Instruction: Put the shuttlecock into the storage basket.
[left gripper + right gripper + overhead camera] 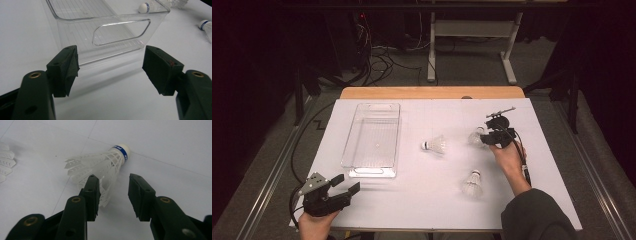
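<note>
Apparently a laboratory or test room rather than a home. White-covered work table (432,190) on grey carpeted floor (462,70), loose cables (379,60) trailing behind it, metal-framed bench (472,30) beyond, dark surroundings. Background too dim to identify equipment with certainty.

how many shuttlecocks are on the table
3. One lies mid-table, right of the clear bin. One stands nearer the person. One lies at the right gripper, part of its skirt between the open jaws.
</note>
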Demonstrator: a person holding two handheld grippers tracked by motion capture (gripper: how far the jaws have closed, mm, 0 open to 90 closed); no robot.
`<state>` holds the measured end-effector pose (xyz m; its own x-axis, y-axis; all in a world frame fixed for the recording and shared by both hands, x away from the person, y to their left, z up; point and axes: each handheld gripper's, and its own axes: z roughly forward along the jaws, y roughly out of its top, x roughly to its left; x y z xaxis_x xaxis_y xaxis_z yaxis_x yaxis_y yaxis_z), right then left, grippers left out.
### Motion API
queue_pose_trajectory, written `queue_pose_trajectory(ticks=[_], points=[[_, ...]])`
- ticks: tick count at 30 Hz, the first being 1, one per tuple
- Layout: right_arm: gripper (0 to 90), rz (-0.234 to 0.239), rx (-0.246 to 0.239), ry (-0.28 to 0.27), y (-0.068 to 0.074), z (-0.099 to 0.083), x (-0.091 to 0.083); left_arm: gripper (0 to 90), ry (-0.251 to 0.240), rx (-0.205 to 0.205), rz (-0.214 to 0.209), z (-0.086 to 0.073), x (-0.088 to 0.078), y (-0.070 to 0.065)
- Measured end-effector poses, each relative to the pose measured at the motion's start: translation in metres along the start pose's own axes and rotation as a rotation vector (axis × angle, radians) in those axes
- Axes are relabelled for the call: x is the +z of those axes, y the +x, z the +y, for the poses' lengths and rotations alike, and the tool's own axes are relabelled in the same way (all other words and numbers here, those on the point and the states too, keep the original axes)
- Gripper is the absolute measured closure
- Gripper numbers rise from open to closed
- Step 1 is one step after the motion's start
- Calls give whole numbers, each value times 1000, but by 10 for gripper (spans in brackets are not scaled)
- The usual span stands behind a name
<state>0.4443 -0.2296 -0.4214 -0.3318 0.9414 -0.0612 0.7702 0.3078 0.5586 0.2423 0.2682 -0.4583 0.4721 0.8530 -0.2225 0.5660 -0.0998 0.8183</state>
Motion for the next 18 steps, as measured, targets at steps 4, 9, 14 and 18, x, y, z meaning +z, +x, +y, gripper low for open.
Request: queue_pose_trajectory(ticks=[4, 9, 14, 18], points=[[646, 4, 18, 5, -1, 0, 3, 298, 5, 3, -1, 0, 0, 0], [699, 13, 33, -3, -4, 0, 5, 297, 6, 2, -1, 0, 0, 0], [750, 7, 29, -9, -3, 0, 5, 297, 7, 3, -2, 0, 0, 0], [790, 8, 32, -10, -4, -1, 5, 297, 6, 3, -3, 0, 0, 0]])
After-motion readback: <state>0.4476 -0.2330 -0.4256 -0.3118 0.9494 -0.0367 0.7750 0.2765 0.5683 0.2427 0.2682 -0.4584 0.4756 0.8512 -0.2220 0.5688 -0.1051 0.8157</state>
